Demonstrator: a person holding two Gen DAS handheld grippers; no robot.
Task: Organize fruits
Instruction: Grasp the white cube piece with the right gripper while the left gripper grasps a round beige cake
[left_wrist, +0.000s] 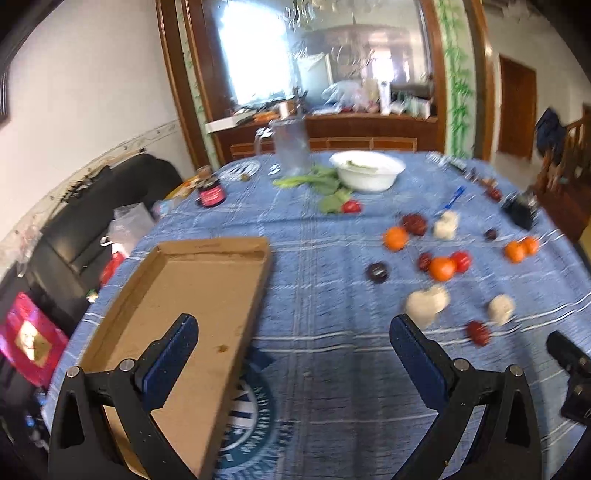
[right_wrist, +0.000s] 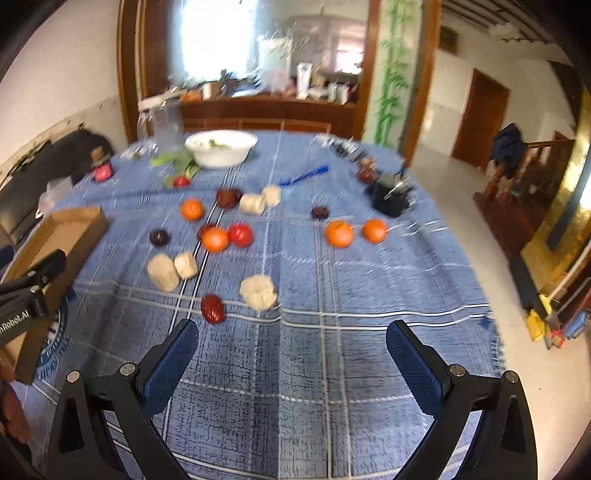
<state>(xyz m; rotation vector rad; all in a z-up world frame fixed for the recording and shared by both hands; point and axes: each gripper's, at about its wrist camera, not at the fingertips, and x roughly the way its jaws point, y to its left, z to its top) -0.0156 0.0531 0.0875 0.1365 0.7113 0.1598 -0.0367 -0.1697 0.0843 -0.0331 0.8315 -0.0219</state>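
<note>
Fruits lie scattered on a blue checked tablecloth (right_wrist: 332, 295): several oranges (right_wrist: 339, 233) (left_wrist: 441, 268), red tomatoes (right_wrist: 240, 234), dark red dates (right_wrist: 212, 308) (left_wrist: 478, 333) and pale lumpy pieces (right_wrist: 258, 291) (left_wrist: 426, 304). An empty cardboard tray (left_wrist: 184, 295) lies at the left; its corner shows in the right wrist view (right_wrist: 74, 225). My left gripper (left_wrist: 293, 334) is open and empty, its left finger over the tray's near part. My right gripper (right_wrist: 291, 339) is open and empty, above the cloth just short of the nearest date.
A white bowl (left_wrist: 367, 170) with green leaves (left_wrist: 321, 182) beside it, a clear jug (left_wrist: 291, 146), a red jar (left_wrist: 211, 195), a blue pen (right_wrist: 303, 175) and a black object (right_wrist: 389, 197) stand farther back. The table edge drops to the floor at right.
</note>
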